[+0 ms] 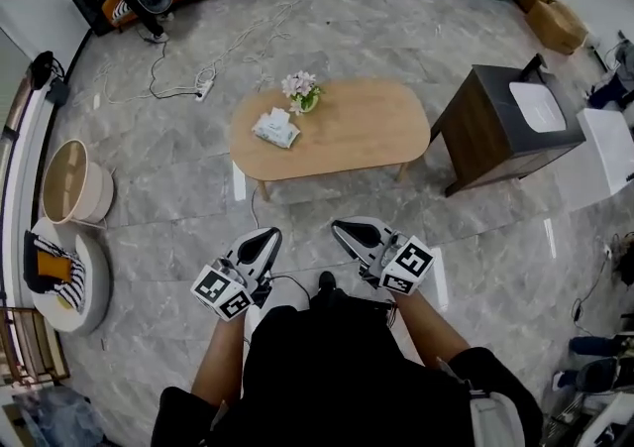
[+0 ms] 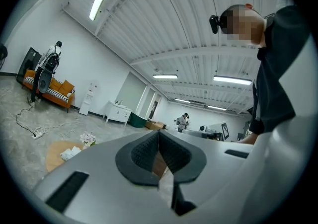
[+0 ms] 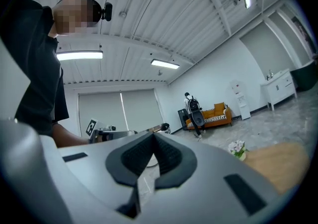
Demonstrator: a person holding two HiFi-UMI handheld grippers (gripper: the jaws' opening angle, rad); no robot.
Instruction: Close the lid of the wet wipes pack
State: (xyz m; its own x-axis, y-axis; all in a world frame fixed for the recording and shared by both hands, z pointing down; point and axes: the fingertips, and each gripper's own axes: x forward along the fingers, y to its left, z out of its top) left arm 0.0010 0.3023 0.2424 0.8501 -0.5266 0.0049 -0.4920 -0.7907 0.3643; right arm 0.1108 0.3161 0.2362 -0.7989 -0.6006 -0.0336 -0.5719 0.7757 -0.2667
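Pale-green and white, the soft wet wipes pack (image 1: 276, 127) lies on the oval light-wood table (image 1: 347, 138), well apart from both grippers. I judge the closing has not begun, and the next move calls for an approach to the pack. The left gripper (image 1: 265, 237) and right gripper (image 1: 345, 229) hang side by side before the person's body, tips angled toward the table.

Left gripper view — jaws pressed together, nothing between them, with the wet wipes pack (image 2: 69, 152) far off.

Right gripper view — jaws likewise meet, empty.
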